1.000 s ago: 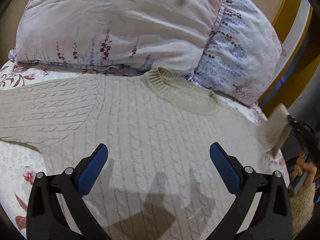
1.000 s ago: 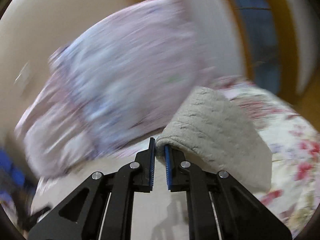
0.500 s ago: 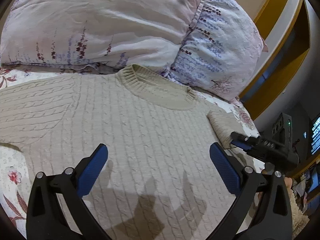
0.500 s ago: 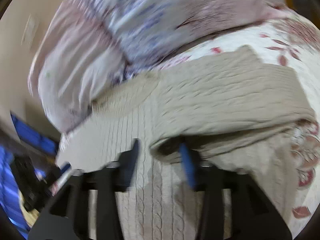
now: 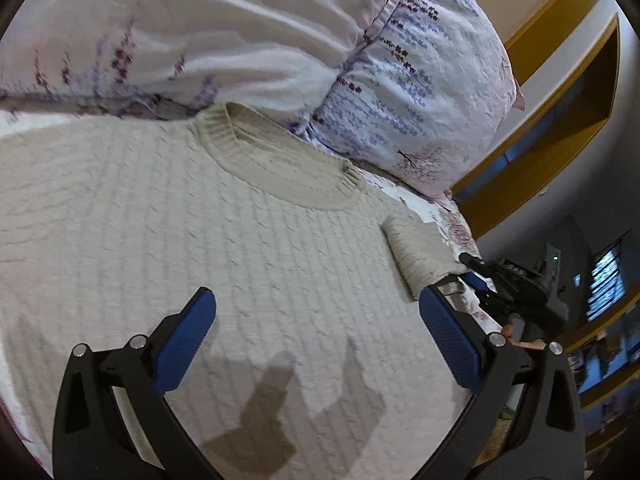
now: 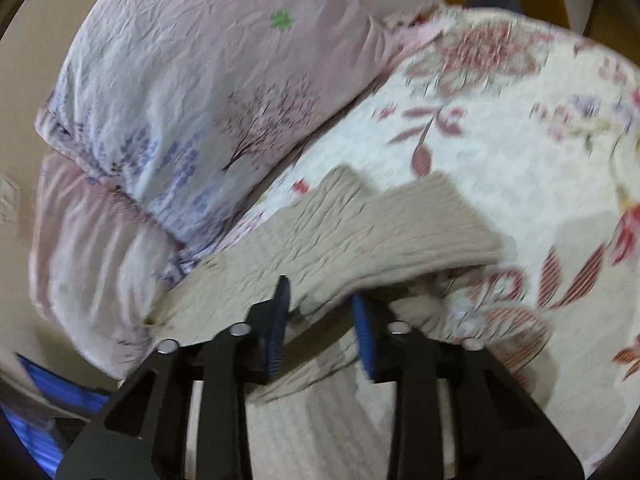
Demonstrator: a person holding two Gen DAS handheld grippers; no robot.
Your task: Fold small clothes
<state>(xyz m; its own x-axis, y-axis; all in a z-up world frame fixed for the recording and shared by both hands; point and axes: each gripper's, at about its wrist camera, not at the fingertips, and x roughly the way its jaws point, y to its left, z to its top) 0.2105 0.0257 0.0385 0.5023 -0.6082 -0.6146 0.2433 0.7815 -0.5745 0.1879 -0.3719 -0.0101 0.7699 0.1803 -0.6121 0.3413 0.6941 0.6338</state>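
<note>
A cream cable-knit sweater (image 5: 208, 232) lies flat on the bed, collar toward the pillows. Its right sleeve (image 5: 420, 252) is folded in and lies at the sweater's right edge. My left gripper (image 5: 316, 332) is open and empty, hovering over the sweater's chest. My right gripper (image 6: 320, 312) is open at the edge of the folded sleeve (image 6: 360, 232), jaws apart with the cloth lying loose just ahead of them. It also shows in the left wrist view (image 5: 508, 284) beside the sleeve.
Two floral pillows (image 5: 240, 32) lie behind the collar. A flowered bedsheet (image 6: 520, 140) covers the bed to the right. A wooden bed frame (image 5: 560, 92) and shelves stand at the far right.
My right gripper carried the sleeve inward, laid it on the sweater's edge and opened. The left gripper drifted a little toward the collar and stayed open.
</note>
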